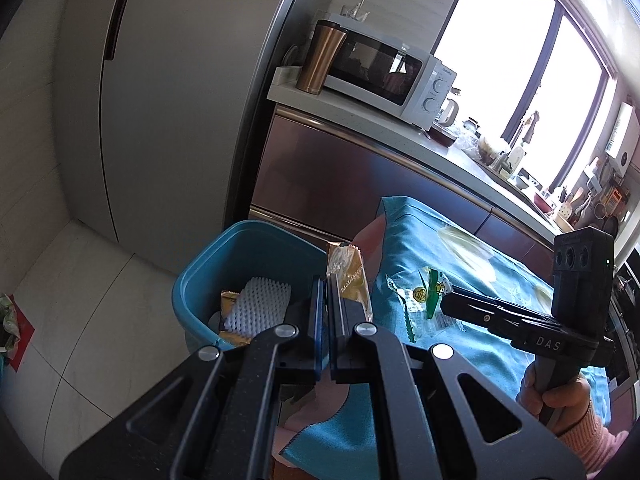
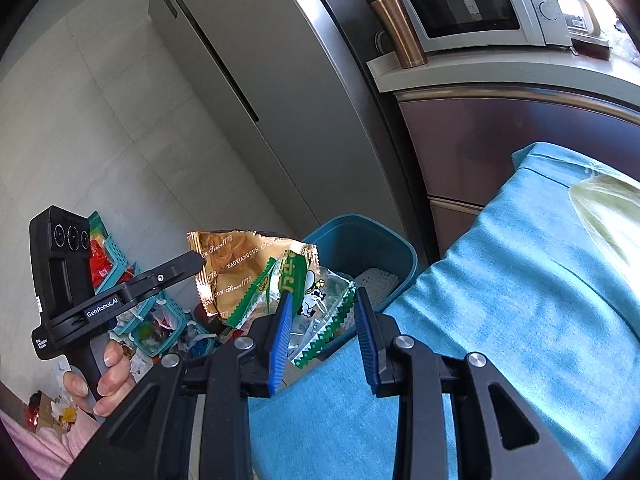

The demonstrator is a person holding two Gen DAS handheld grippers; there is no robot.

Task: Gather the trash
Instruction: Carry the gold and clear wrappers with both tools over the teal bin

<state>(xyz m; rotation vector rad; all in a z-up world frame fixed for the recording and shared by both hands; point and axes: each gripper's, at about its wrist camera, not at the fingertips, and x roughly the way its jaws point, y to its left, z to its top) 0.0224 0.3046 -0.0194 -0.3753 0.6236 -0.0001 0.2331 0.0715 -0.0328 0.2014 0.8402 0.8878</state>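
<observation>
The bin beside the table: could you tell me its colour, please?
Blue bin, clearest in the left wrist view.

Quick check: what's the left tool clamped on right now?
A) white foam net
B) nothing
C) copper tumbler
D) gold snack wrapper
D. The left tool is shut on the gold snack wrapper, which sticks up from between its pads next to the blue bin; the right wrist view shows it too.
</observation>
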